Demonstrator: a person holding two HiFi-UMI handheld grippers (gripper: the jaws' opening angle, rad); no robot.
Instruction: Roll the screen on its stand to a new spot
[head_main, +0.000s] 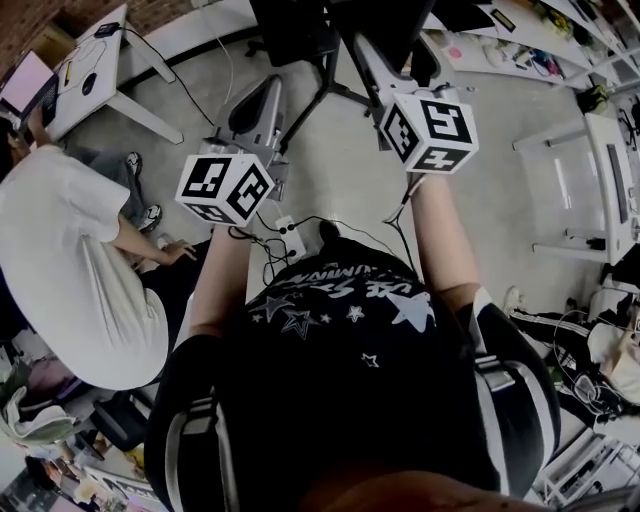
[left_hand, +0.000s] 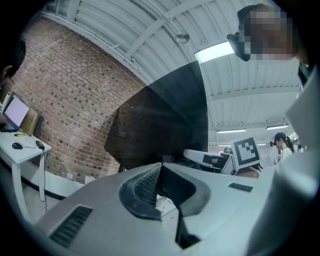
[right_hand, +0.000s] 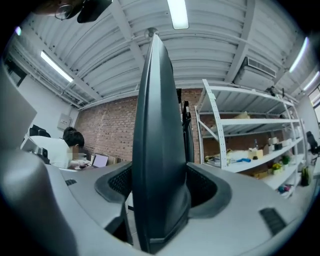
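Note:
The dark screen (head_main: 300, 25) stands on its black stand (head_main: 325, 88) at the top of the head view. My right gripper (head_main: 365, 50) reaches up to the screen's right side. In the right gripper view the screen's thick dark edge (right_hand: 157, 125) stands upright between the jaws of the right gripper (right_hand: 160, 192), which are spread wide around it. My left gripper (head_main: 258, 100) points at the screen's left side. In the left gripper view the left gripper (left_hand: 160, 167) has its tips together with nothing between them, and the dark screen (left_hand: 165, 120) rises just beyond them.
A person in a white top (head_main: 70, 260) sits low at the left by a white desk (head_main: 95, 85) with a laptop. A power strip (head_main: 290, 238) and cables lie on the floor before my feet. A white table (head_main: 600, 180) and shelving (right_hand: 240, 130) stand at the right.

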